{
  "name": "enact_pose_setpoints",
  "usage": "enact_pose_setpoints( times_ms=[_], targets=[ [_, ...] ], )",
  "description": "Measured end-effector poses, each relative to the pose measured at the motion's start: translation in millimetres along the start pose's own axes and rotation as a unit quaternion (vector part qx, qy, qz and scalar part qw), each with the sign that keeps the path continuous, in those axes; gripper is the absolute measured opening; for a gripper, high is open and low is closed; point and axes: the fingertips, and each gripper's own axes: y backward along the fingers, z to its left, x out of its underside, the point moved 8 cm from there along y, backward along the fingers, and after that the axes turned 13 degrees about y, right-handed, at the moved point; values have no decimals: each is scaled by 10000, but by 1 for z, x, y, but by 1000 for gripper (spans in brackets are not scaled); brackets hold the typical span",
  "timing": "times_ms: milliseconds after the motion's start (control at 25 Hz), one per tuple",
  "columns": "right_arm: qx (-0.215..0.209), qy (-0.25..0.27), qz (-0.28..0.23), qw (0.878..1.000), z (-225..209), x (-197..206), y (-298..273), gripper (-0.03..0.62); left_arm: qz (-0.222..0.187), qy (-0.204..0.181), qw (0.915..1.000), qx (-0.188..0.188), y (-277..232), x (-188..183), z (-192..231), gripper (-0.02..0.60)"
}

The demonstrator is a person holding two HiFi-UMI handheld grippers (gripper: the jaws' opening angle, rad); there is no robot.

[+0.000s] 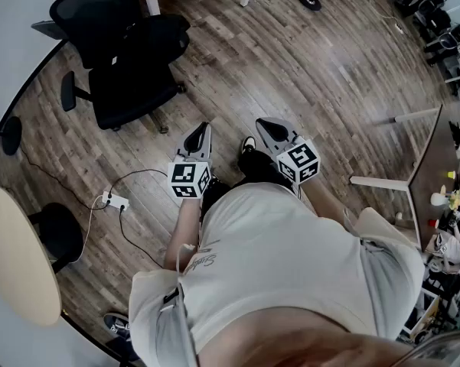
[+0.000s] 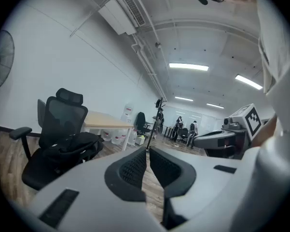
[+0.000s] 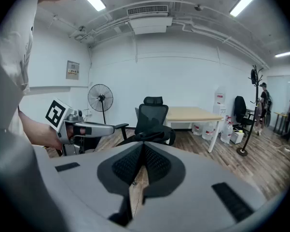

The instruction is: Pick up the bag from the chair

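Note:
A black office chair (image 1: 115, 60) stands at the upper left of the head view, with a dark bag (image 1: 154, 38) slumped on its seat. The bag (image 2: 70, 146) also shows in the left gripper view, and the bag (image 3: 149, 136) sits straight ahead in the right gripper view. My left gripper (image 1: 205, 127) and right gripper (image 1: 262, 122) are held side by side in front of my body, well short of the chair and pointing toward it. The left gripper (image 2: 147, 150) has its jaws together with nothing between them. The right gripper (image 3: 143, 145) is likewise shut and holds nothing.
A white power strip (image 1: 116, 201) with cables lies on the wooden floor at the left. A wooden desk (image 3: 193, 114) stands behind the chair, with a fan (image 3: 100, 98) to its left. A round pale table (image 1: 15, 258) is at the near left and a white-legged table (image 1: 402, 180) at the right.

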Motion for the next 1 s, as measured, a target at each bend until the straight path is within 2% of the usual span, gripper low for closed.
enact_pose_setpoints(
  times_ms=[160, 440, 720, 840, 1000],
  targets=[
    [-121, 21, -79, 9999, 6, 3, -10, -6, 111, -9, 9999, -59, -4, 4, 13, 34],
    [-69, -198, -210, 9996, -18, 18, -21, -6, 293, -54, 9996, 6, -38, -1, 13, 34],
    [-12, -608, -283, 9977, -77, 32, -60, -5, 544, -218, 9983, -57, -91, -19, 22, 34],
    [-4, -821, -352, 9960, -114, 39, -85, -5, 656, -352, 9972, -87, -126, -31, 26, 34],
    [-61, -877, -506, 9948, -173, 45, -117, -5, 587, -535, 9967, -190, -179, -60, 25, 34]
  ],
)
